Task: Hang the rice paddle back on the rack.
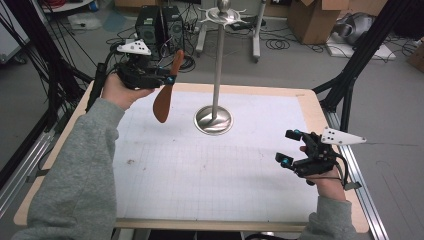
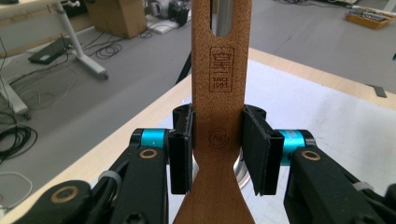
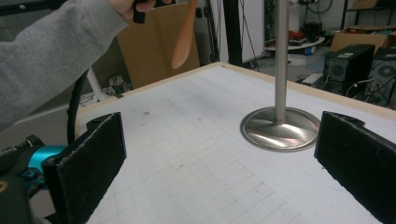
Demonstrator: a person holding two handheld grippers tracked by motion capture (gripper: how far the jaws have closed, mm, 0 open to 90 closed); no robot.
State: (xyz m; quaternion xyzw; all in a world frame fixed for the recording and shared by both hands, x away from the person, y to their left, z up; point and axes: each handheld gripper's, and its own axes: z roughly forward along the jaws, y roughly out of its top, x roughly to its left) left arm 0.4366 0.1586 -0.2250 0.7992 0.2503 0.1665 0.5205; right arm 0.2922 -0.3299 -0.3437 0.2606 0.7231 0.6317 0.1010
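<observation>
Left gripper view: left gripper [image 2: 217, 156] jaws pinch the wooden spatula [image 2: 219, 116]; right gripper [image 3: 219, 163] jaws spread, holding nothing

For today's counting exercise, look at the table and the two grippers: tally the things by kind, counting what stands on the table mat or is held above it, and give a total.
Wooden spatula, held above the mat in the left gripper: 1
Metal stand with a round base, standing on the mat: 1
Handheld grippers, the left one and the right gripper: 2
Total: 4
</observation>
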